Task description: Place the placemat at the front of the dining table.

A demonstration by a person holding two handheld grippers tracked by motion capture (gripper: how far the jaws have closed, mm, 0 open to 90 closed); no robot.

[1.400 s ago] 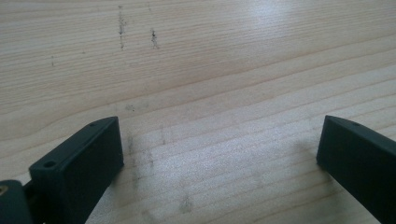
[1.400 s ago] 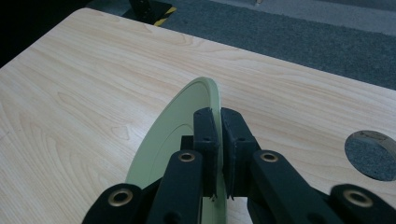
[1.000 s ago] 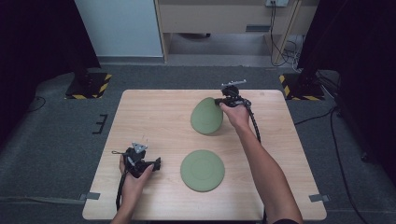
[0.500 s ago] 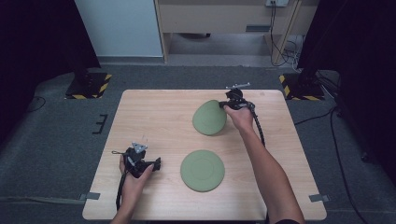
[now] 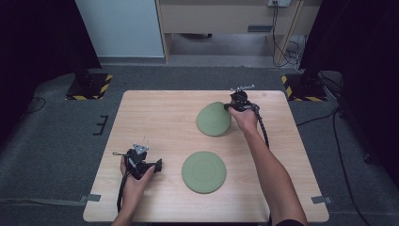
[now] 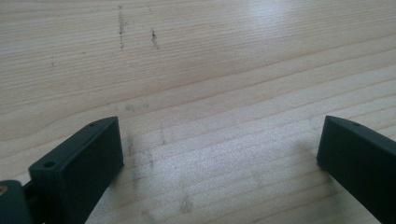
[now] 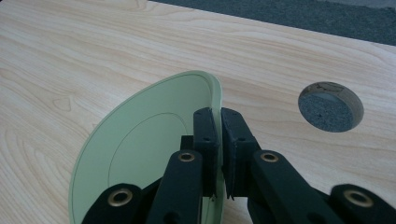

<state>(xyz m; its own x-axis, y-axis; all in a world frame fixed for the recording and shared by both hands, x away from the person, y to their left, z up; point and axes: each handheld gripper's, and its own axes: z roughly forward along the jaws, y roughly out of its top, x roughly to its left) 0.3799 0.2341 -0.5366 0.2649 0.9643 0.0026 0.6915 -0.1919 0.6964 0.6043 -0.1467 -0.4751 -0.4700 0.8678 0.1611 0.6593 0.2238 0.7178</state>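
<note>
Two round pale green plates are on the wooden table (image 5: 155, 113). One plate (image 5: 203, 172) lies flat near the front middle. The other plate (image 5: 214, 118) (image 7: 140, 149) stands tilted at the back right, and my right gripper (image 5: 230, 107) (image 7: 219, 116) is shut on its upper rim, one jaw on each face. My left gripper (image 5: 159, 165) rests low at the front left, left of the flat plate and apart from it. Its jaws (image 6: 219, 135) stand wide open over bare wood with nothing between them.
A round cable hole (image 7: 330, 106) pierces the table just past the held plate. Two stands with yellow-black bases (image 5: 89, 87) (image 5: 301, 87) flank the table's far corners on grey carpet. A wooden cabinet (image 5: 226, 19) stands behind.
My right gripper has carried the tilted plate a little to the right and lower. The left gripper and the flat plate have not moved.
</note>
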